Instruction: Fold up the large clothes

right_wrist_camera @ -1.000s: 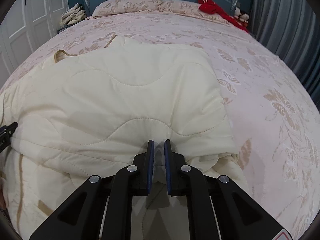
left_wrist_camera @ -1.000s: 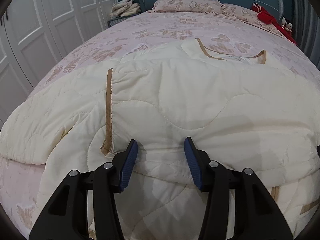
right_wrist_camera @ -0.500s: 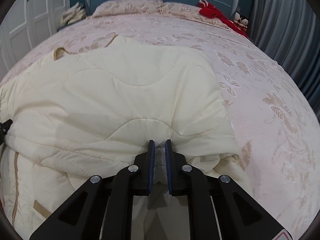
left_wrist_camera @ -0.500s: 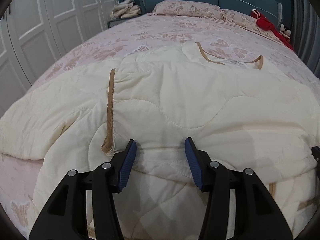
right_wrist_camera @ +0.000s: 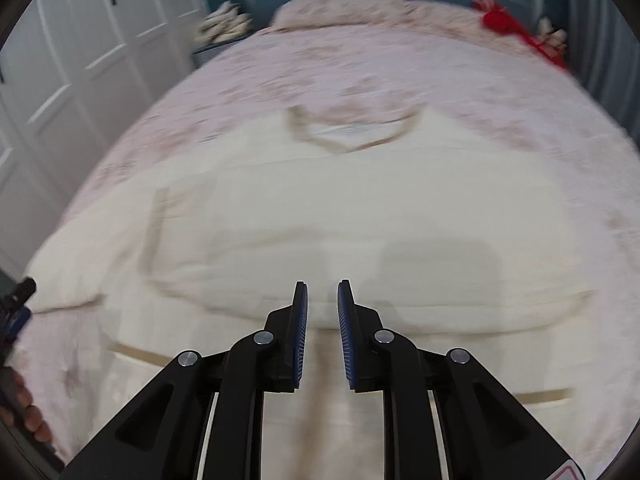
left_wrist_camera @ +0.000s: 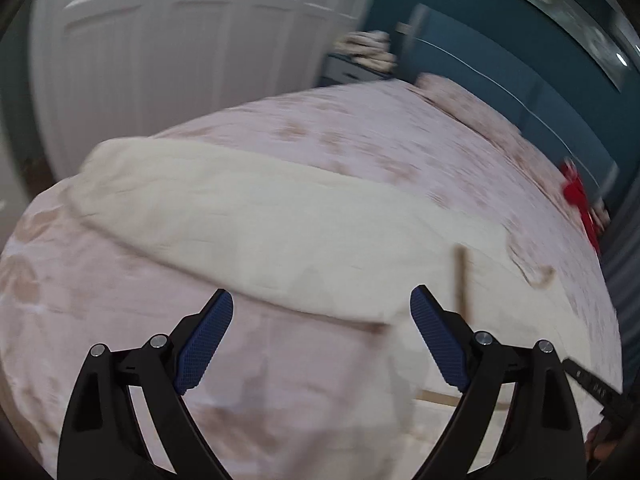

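While both views are smeared by motion, the essentials read. Left gripper (left_wrist_camera: 322, 334): jaws wide and opening further, nothing between the pads; the pink bedspread (left_wrist_camera: 120, 340) shows through the gap. Right gripper (right_wrist_camera: 322, 334): jaws narrow but parting, no cloth pinched between them. The cream quilted garment (right_wrist_camera: 360, 216) lies on the near half of the bed, its near part doubled over, tan-trimmed neckline (right_wrist_camera: 352, 136) toward the far side.

Judgement: the hem fold has just been let go. Next, the long sleeve (left_wrist_camera: 240, 208) trailing out to the left wants bringing in. Take it near the cuff, lift clear so the padding does not drag, lay it flat across the body.

Farther off: pillows (right_wrist_camera: 340, 10), a red item (right_wrist_camera: 504, 22) far right, white wardrobe doors (right_wrist_camera: 100, 40) left, folded cloths (right_wrist_camera: 224, 26) on a nightstand. None obstructs; the bulk of the padding is the main nuisance.
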`<state>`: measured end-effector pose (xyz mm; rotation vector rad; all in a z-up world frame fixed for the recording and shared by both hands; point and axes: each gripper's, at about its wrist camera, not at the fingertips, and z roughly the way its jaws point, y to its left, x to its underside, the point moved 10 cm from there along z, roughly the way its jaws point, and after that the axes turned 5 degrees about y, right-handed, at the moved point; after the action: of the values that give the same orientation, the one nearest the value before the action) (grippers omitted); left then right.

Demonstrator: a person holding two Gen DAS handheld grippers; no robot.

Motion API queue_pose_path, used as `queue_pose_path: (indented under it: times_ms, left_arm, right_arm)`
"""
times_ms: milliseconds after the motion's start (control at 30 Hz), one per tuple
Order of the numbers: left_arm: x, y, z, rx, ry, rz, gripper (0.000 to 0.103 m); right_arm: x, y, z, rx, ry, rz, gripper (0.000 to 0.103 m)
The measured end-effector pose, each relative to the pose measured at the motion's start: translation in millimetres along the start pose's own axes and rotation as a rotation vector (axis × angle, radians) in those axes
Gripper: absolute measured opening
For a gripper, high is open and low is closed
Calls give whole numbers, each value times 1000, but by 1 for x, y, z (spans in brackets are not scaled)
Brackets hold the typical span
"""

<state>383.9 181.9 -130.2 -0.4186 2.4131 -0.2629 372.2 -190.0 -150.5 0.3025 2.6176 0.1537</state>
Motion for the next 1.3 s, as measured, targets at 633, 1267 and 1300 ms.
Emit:
queue_pose_path:
  times_ms: [633,1267,1300]
  left_arm:
    - [-60,207,62,14,36,-503,81]
    - [-139,-166,-117,504,-134,175,4]
    - [-132,-189,-121,525,-124,207,4]
  right_arm:
    - [21,43,81,44,39,13,14]
    - [22,39,56,-27,3,31,12]
    - [24,36,40,-46,-24,36,13]
